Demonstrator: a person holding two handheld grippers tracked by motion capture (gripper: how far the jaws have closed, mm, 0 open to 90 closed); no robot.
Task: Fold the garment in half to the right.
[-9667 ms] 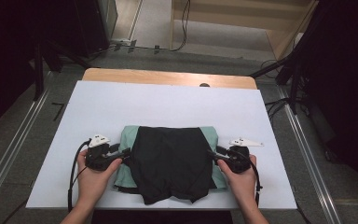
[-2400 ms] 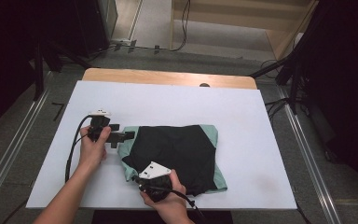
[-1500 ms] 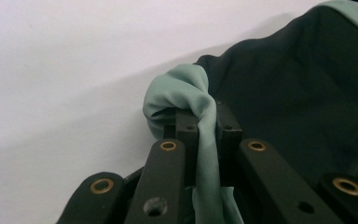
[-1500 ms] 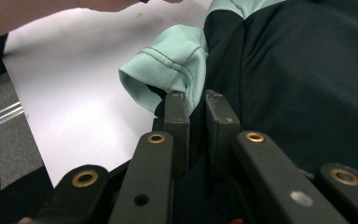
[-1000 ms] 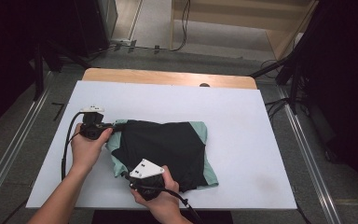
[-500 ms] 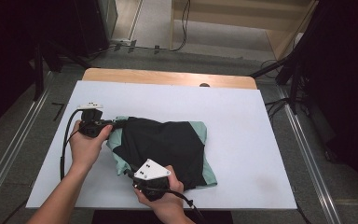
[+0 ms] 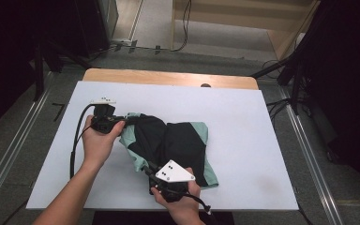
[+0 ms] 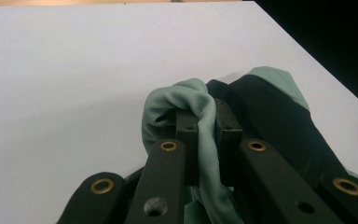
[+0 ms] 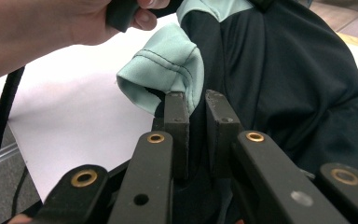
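Spreading under everything is the white tabletop (image 7: 243,122), with a strip of bare wood along its far edge. On it, between the two tongs, lies a black and mint-green garment (image 7: 171,143) — bunched and partly folded, its black panels on top and green trim showing at the edges.

The person's left hand (image 7: 97,140) holds the left tongs (image 7: 122,121) at the garment's far-left corner, a black cable looping from them down past the wrist. In the left gripper view those tongs (image 8: 208,122) are nearly closed on a rolled ridge of the green fabric (image 8: 200,116), which passes up between the two black jaws and curls over their tips; the rest of the garment trails off to the right of them across the white surface.

The right hand (image 7: 180,201) holds the right tongs (image 7: 146,169) at the garment's near edge, close to the tabletop's front, with the grey three-cornered plate (image 7: 174,172) on top. In the right gripper view these tongs (image 9: 198,109) stand only a narrow gap apart, clamping dark fabric between the jaws, while a stitched green cuff (image 9: 168,70) folds over just beyond the left jaw's tip — the left hand (image 9: 42,28) shows farther off, above it.
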